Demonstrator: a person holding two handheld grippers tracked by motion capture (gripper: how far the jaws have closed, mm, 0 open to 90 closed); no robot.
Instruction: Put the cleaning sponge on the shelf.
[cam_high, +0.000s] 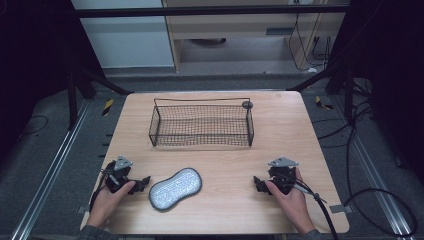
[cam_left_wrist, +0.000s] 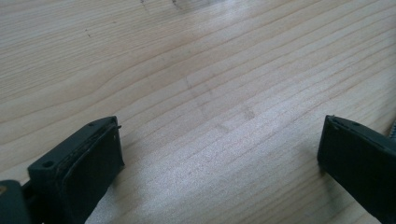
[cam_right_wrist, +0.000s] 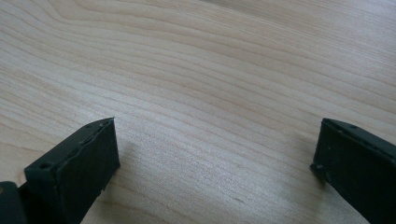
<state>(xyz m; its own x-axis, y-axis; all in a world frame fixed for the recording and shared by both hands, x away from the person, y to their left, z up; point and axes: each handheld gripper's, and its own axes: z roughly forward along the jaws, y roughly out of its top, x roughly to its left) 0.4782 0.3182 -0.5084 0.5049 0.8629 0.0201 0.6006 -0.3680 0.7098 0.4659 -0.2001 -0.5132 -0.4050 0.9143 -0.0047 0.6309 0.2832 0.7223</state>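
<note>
Between my matte black jaws lies the pale wooden table with wavy tan grain. Beyond them: a silver-grey, speckled peanut-shaped pad and a black wire-mesh basket.

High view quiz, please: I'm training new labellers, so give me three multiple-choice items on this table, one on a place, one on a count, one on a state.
1. Where does the grey pad lie?
A. Inside the basket
B. On the table, nearer the left gripper
C. Under the right gripper

2. How many wire baskets stand on the table?
A. One
B. Two
C. Three

3. How do the jaws of the left gripper and the right gripper stand?
A. Both shut
B. One shut on the pad
C. Both apart, over bare wood

Answers: 1 B, the pad lies just beside the left gripper. 2 A, a single mesh basket stands at the far middle. 3 C, each gripper view shows wood grain between spread jaws.
</note>
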